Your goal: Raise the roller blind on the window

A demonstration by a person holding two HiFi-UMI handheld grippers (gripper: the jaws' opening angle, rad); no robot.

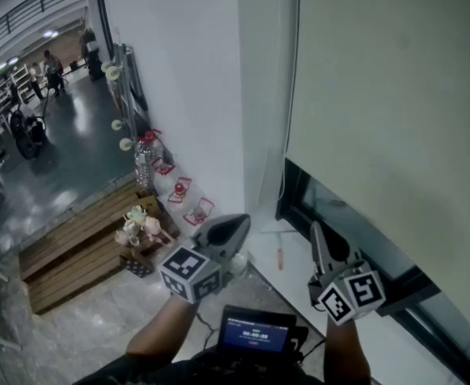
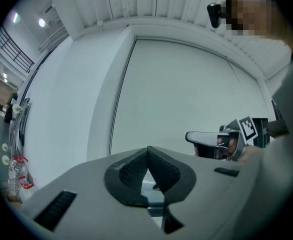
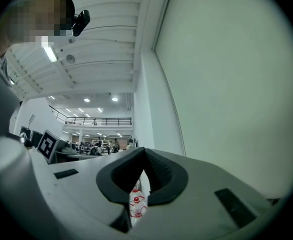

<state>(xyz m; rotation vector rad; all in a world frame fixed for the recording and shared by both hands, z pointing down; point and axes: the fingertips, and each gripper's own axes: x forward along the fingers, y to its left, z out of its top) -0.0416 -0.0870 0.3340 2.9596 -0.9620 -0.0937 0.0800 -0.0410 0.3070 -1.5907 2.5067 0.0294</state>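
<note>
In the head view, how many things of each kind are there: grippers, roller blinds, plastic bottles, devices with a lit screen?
grippers: 2 (left gripper, right gripper)
roller blind: 1
plastic bottle: 1
device with a lit screen: 1
total: 5

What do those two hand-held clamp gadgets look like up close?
They match. The left gripper and right gripper have smooth, pale grey plastic shells that taper to a beak. Dark, finely textured pads line the jaws. Each carries a white cube printed with black square markers. No sleeves or cables show on the forearms.
</note>
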